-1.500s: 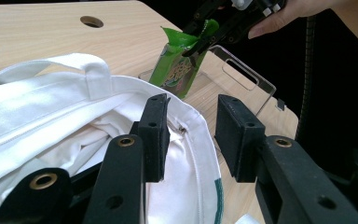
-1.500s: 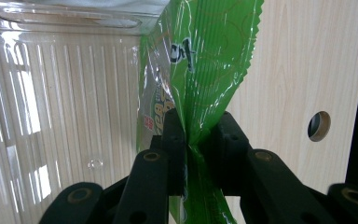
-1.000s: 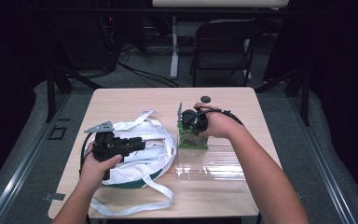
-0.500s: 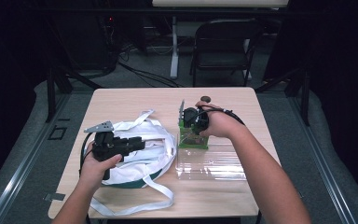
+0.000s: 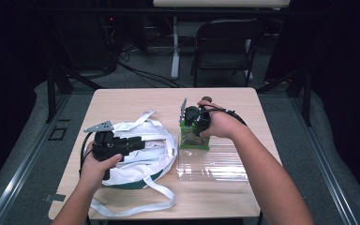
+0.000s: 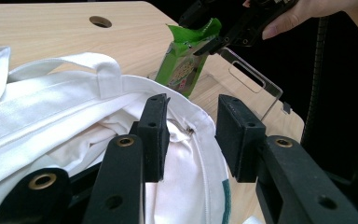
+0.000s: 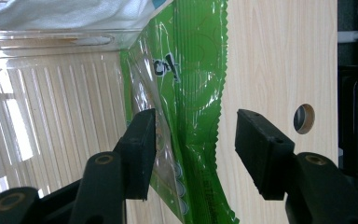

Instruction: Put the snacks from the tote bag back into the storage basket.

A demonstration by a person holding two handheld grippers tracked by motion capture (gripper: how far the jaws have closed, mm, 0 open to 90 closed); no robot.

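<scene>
On the wooden table [image 5: 131, 101], just right of centre, the right gripper [image 5: 193, 118] hangs above a green snack packet [image 5: 193, 139], its jaws having just been opening. Seen in the right gripper view, the two black pads [image 7: 140, 149] stand well spread: the packet [image 7: 191, 93] lies between them, close against the pad on that view's left, while the other pad is clear of the foil, over bare wood. The packet's long axis runs up and down that picture, its serrated edge toward the table's round hole [image 7: 304, 118]. From the left gripper view the packet [image 6: 184, 65] stands nearly upright, crimped top uppermost, its foot at the near edge of a clear plastic tray [image 6: 249, 77]. In the high view it sits at the tray's [image 5: 215, 164] far left corner, just beside a white cloth bag [image 5: 140, 154].

Over that bag, the left gripper [image 5: 133, 143] points toward the table's right side. Its jaws stand partly apart; one pad [image 6: 154, 135] rests against the bag's hem [image 6: 200, 121], the other off to the side, clear of the cloth.
</scene>
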